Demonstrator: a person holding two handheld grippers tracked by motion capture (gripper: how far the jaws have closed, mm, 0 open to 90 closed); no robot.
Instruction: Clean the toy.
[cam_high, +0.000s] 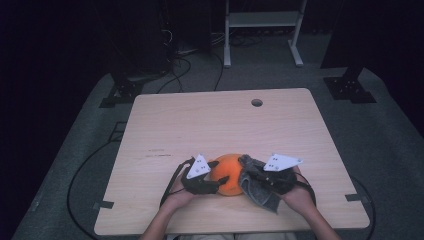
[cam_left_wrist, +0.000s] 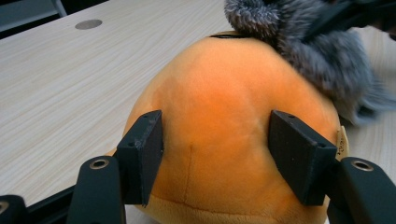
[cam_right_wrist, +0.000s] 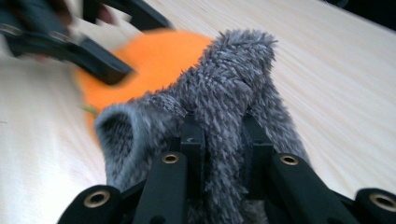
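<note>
One orange plush toy (cam_high: 229, 172) and one grey fuzzy cloth (cam_high: 256, 187) are sitting on the table (cam_high: 200, 125) near its front edge — the left gripper (cam_high: 212, 184) is clasping the round, soft toy, the right gripper (cam_high: 257, 175) is pinching the shaggy cloth against it.

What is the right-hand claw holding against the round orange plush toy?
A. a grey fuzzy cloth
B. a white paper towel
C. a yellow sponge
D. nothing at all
A: the right claw is pinched on a grey fuzzy cloth, which drapes onto the round orange plush toy while the left claw grips that toy on the wooden table.
</note>
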